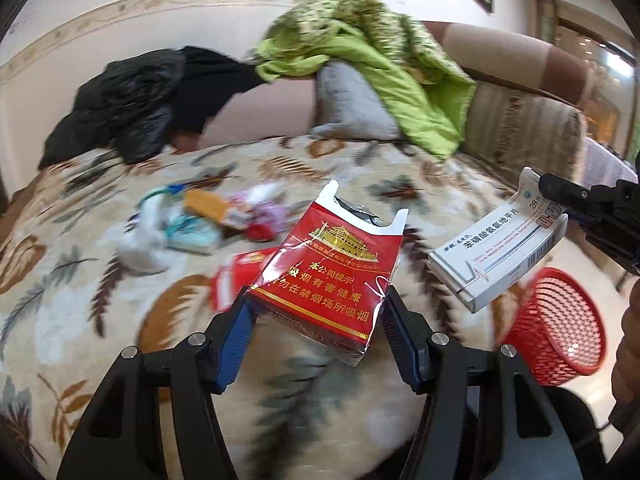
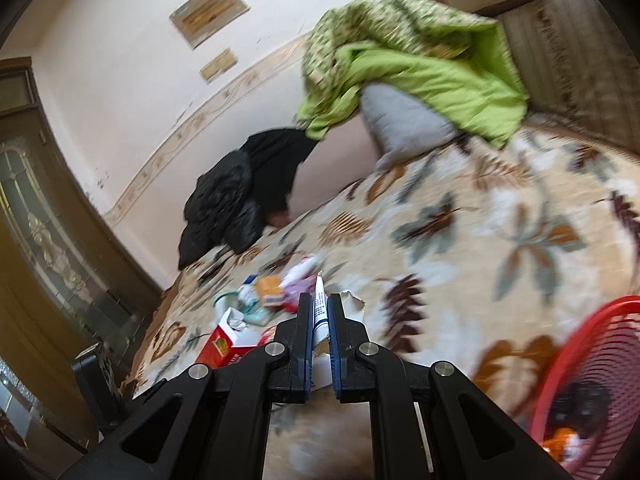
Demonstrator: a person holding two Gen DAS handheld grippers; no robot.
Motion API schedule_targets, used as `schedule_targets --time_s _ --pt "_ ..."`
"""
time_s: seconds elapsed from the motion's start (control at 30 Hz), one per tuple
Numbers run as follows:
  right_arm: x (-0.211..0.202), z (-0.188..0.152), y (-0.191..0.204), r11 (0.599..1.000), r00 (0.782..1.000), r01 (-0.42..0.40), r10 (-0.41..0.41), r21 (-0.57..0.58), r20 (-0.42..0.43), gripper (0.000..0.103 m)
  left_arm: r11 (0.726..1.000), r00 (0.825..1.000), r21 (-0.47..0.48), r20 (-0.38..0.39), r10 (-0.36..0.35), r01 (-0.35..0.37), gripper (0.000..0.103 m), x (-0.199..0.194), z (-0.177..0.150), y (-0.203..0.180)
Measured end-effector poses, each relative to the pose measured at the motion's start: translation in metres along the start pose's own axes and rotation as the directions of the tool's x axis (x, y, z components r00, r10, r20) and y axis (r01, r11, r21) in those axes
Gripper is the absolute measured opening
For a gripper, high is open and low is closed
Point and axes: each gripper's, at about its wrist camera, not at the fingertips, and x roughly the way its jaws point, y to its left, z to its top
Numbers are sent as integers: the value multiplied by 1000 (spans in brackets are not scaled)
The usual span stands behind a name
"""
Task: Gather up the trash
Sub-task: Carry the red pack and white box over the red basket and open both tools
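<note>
Left wrist view: the left gripper [image 1: 316, 316] holds a red cigarette pack [image 1: 328, 276] between its blue pads, up above the bed cover [image 1: 80, 280].
Right wrist view: the right gripper [image 2: 320, 320] is pinched almost fully closed on a white medicine box [image 2: 320, 316], squeezed flat and seen edge-on.
White box from the other side: in the left wrist view the same white medicine box [image 1: 500, 252] hangs from the right gripper [image 1: 556, 196], near the basket.
Basket: a red basket [image 1: 556, 328] sits by the right side of the bed. Something orange is already in the red basket [image 2: 576, 360], but it is too blurry to name.
Still on the bed: a small pile of trash [image 1: 200, 220] lies in the middle of the cover, with wrappers and a soft white bag. Another red pack [image 1: 240, 276] lies just behind the held one.
Not trash, I think: a green blanket [image 1: 360, 60], a grey pillow [image 1: 352, 100] and black clothes [image 1: 132, 100] at the back.
How far along: early, I think. Two pieces are in the grippers but not yet in the basket.
What is left: drop these two in, then come back for the pile.
</note>
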Motion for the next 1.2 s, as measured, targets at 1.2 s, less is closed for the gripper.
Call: schedule_targets --time_s 1.2 --pt "-176 9 -123 917 908 389 -397 81 131 45 891 902 190 -227 -368 412 67 23 18 -218"
